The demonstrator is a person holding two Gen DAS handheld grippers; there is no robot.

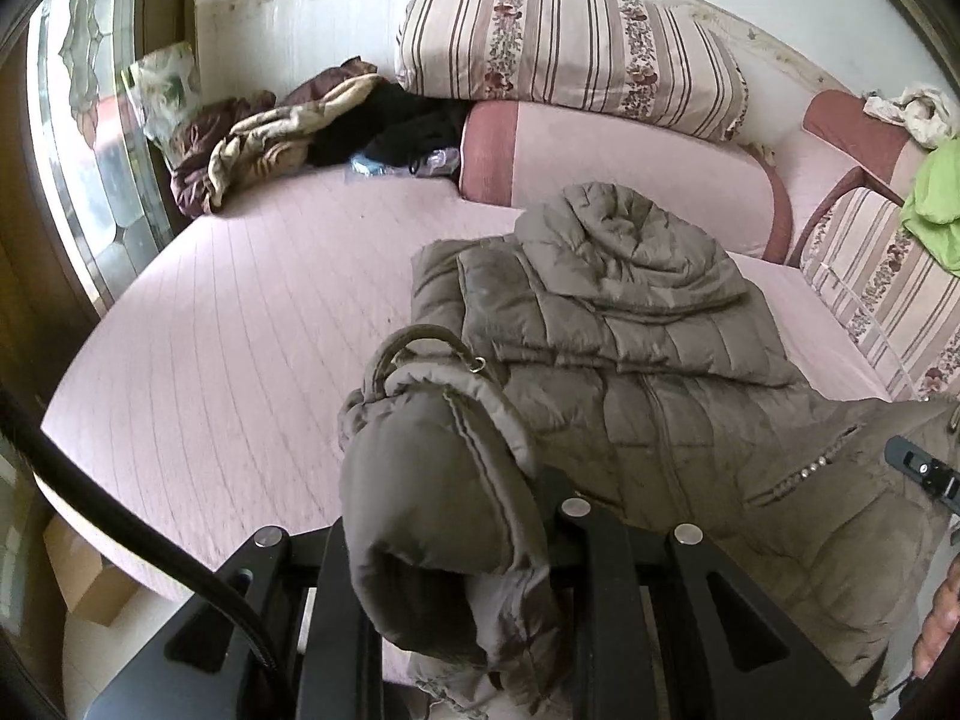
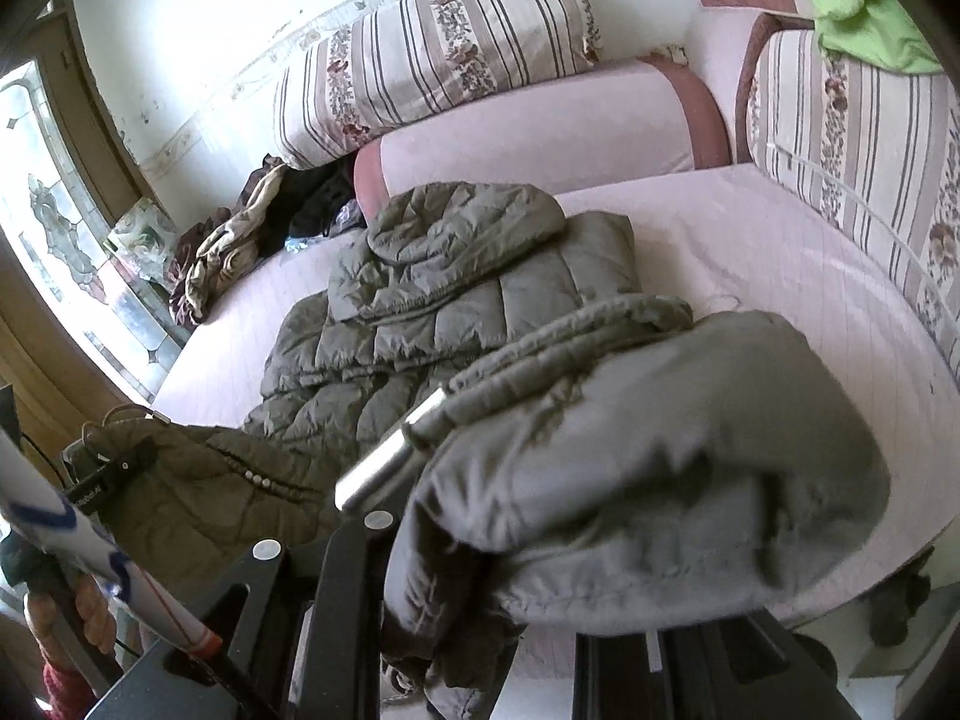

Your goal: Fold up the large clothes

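Ahead of both pairs of fingers, an olive-grey quilted hooded down jacket (image 1: 630,324) lies on a pale pink ribbed mattress cover (image 1: 228,330), hood farthest from the fingers, sleeves folded across its chest. The left gripper (image 1: 480,540) has its jaws closed on a bunched lower corner of the jacket; the hem fabric rolls over and hides the fingertips. The right gripper (image 2: 528,516) likewise clamps the other lower corner, a thick grey fold draped across its jaws and covering the fingers. A metal drawstring toggle (image 2: 390,456) lies just left of that fold. Beyond the jacket's hood, a pink cylindrical bolster (image 1: 624,180) sits against the wall, with a striped floral cushion (image 1: 570,54) on top of it. Far to the left of the fingers, a crumpled brown-and-beige blanket (image 1: 252,144) lies beside dark clothing. A lime-green cloth (image 2: 864,12) rests on the cushion to the far right.
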